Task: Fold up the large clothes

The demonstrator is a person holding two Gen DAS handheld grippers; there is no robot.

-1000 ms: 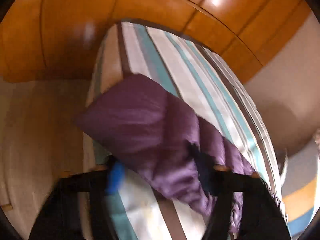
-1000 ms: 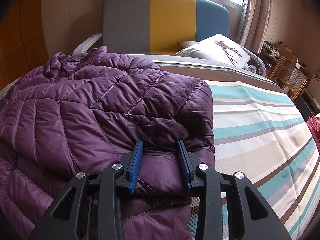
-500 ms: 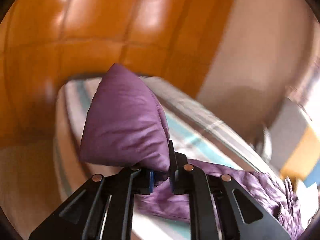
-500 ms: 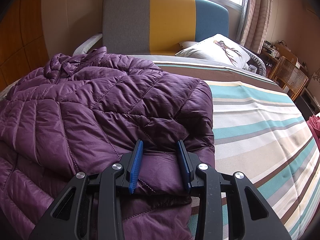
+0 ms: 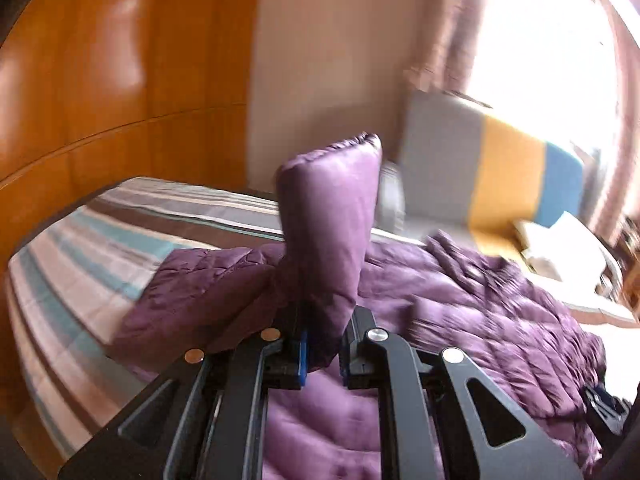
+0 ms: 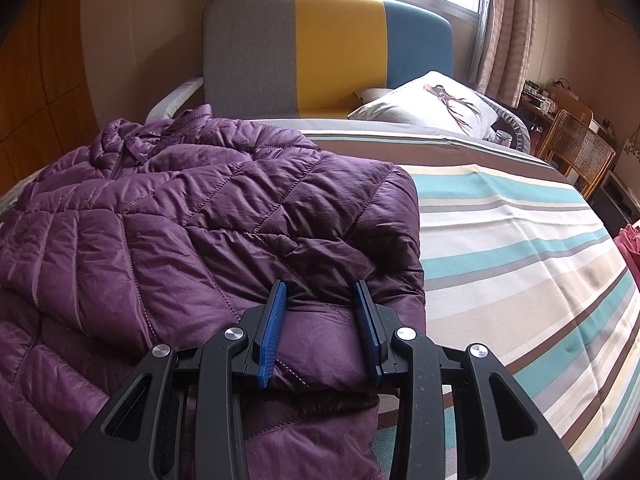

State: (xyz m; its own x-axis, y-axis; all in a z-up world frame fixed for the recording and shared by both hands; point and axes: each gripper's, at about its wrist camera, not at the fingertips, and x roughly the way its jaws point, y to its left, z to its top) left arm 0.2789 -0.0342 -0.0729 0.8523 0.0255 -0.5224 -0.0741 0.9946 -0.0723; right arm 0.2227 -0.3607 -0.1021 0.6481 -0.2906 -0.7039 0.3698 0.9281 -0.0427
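Note:
A purple quilted puffer jacket (image 6: 192, 216) lies spread on a striped bed (image 6: 520, 248), its right side folded in. My left gripper (image 5: 322, 354) is shut on a purple sleeve (image 5: 332, 224) and holds it upright above the jacket body (image 5: 480, 312). My right gripper (image 6: 320, 320) is open, its blue pads (image 6: 274, 328) resting on either side of a fold at the jacket's near edge, pressing down on it.
A grey, yellow and blue headboard (image 6: 332, 48) and white pillows (image 6: 432, 104) are at the far end. An orange wooden wall (image 5: 100, 80) runs along the bed's left side. A wicker chair (image 6: 580, 152) stands at the right.
My left gripper has swung the sleeve up and round from the bed's foot towards the headboard, over the jacket. The right gripper has not moved.

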